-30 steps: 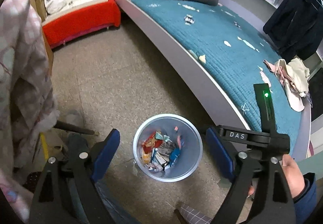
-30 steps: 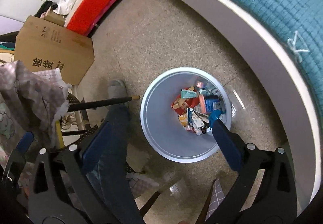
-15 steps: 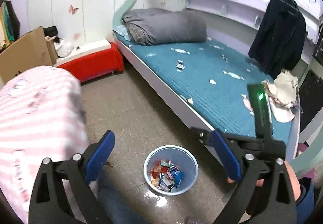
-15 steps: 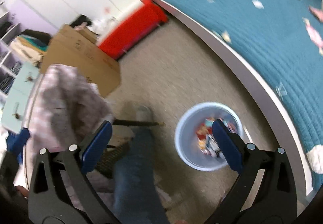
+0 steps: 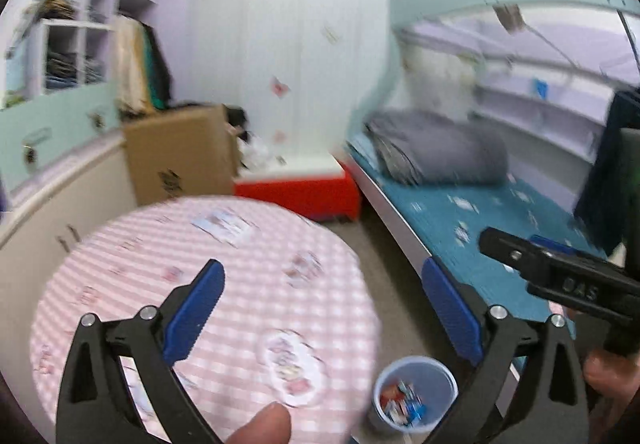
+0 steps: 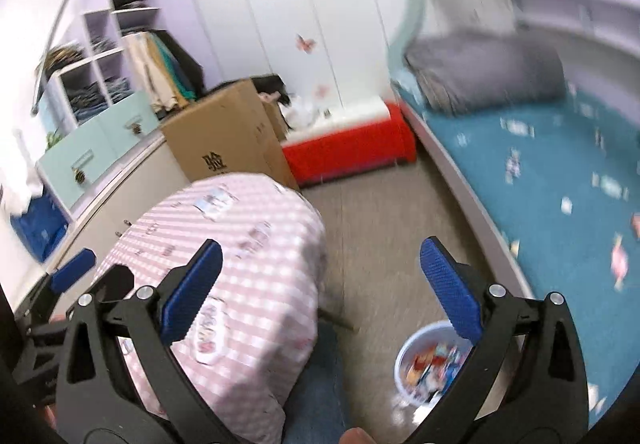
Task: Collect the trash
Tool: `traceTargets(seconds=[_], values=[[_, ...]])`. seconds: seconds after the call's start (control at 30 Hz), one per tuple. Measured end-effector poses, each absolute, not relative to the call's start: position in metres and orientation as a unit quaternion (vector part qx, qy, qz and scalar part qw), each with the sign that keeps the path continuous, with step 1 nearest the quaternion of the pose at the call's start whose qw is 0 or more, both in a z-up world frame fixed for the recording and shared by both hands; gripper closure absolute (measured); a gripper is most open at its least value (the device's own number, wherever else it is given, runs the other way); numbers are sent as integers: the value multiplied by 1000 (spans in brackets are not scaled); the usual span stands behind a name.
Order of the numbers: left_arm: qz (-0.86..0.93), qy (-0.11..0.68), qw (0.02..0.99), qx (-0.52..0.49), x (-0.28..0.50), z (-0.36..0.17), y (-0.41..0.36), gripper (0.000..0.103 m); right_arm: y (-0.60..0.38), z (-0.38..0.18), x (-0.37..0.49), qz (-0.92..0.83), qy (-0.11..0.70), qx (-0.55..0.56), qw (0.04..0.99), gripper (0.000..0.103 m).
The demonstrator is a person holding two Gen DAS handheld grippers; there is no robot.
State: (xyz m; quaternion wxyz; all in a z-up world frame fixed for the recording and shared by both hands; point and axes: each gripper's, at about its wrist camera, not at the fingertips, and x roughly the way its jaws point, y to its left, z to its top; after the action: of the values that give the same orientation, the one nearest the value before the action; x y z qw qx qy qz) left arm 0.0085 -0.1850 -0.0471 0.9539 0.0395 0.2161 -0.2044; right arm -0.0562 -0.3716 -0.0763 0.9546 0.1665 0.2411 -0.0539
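Observation:
A light blue bin (image 5: 414, 396) holding several colourful wrappers stands on the floor beside the bed; it also shows in the right wrist view (image 6: 430, 362). Small scraps of trash (image 6: 514, 164) lie scattered over the teal bed cover (image 5: 480, 220). My left gripper (image 5: 320, 304) is open and empty, raised above the round pink checked table (image 5: 224, 284). My right gripper (image 6: 320, 280) is open and empty, high over the floor between table and bed. The right gripper's body (image 5: 560, 276) shows in the left wrist view at right.
A cardboard box (image 6: 228, 140) and a red bench (image 6: 352, 148) stand by the white wardrobe. A grey folded duvet (image 6: 480, 72) lies at the bed's head. Shelves and drawers (image 6: 96, 124) line the left wall. A dark jacket (image 5: 608, 164) hangs at the right.
Both grippers have risen and tilted up from the bin, so the views now take in the room, table top and bed. Both stay open and empty.

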Motion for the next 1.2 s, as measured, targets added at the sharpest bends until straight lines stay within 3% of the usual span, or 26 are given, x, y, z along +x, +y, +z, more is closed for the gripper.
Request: traceTargets(seconds=[0.33,1.2], values=[[-152,165,974,-2,-1,-2,-131,5,-306,-11,-82,-70,170,74,980,6],[-161,151,975,-35,-14,4,-122,5,-296,-1,-90,-98,157,53,981,6]])
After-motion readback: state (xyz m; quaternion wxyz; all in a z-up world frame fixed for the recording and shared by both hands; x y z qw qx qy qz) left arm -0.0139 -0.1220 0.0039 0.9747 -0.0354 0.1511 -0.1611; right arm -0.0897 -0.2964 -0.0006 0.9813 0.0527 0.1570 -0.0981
